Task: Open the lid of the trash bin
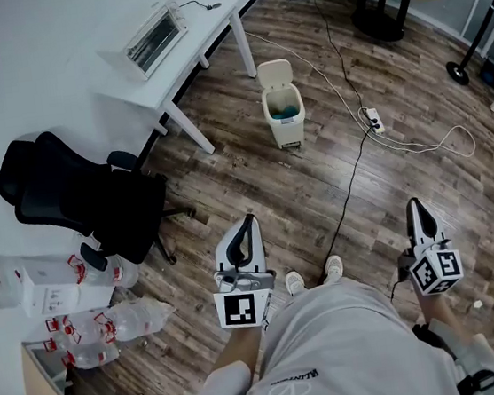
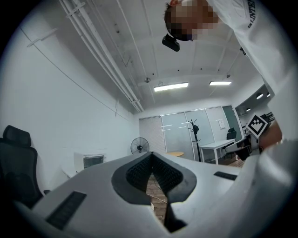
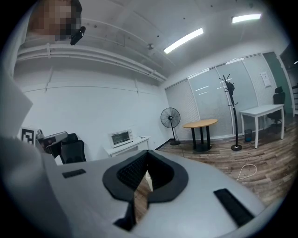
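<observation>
Small cream trash bin (image 1: 283,110) on the wood floor with its lid standing raised, white table (image 1: 208,25) just left of the bin, my left gripper (image 1: 249,225) and right gripper (image 1: 412,208) well short of the bin, both pairs of jaws pressed together on nothing.

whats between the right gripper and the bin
In the head view, a black cable crosses the wood floor between the right gripper and the bin; otherwise that stretch is bare.
</observation>
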`<state>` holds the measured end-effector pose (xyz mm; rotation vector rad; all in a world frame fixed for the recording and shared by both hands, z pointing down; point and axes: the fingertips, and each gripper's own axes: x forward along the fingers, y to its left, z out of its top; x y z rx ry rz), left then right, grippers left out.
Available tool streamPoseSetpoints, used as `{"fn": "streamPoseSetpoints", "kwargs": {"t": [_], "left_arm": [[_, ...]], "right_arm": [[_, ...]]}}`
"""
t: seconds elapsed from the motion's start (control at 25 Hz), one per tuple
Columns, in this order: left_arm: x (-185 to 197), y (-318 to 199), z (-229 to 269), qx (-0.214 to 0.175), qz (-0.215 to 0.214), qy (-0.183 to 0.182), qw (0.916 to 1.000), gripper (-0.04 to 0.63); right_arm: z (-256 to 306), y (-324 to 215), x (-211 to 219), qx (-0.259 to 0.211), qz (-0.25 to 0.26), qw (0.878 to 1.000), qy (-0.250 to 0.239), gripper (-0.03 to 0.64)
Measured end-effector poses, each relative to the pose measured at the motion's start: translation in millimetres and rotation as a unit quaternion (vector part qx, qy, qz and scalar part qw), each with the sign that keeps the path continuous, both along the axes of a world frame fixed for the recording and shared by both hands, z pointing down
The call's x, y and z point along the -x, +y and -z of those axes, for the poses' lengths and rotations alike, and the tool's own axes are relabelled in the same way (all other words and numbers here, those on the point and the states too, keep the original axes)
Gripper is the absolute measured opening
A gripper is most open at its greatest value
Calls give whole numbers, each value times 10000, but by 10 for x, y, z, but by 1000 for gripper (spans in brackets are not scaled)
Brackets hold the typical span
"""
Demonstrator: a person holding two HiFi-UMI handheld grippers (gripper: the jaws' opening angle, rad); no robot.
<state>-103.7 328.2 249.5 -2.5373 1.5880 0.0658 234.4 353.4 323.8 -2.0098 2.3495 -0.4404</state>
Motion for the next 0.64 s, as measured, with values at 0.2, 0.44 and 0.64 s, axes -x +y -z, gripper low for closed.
{"fn": "streamPoseSetpoints", "kwargs": {"t": [0.2, 0.44, 0.64], "left_arm": [[-46, -4, -9, 25, -7, -9, 10000, 0], [-68, -20, 19, -18, 6, 12, 10000, 0], [-103, 2, 16, 2, 20, 37, 10000, 0]], "right_arm": [[1, -16, -30, 4, 16, 10000, 16, 15], [-8, -37, -67, 8, 27, 10000, 35, 15], [-17, -33, -110, 17, 36, 10000, -7, 15]]}}
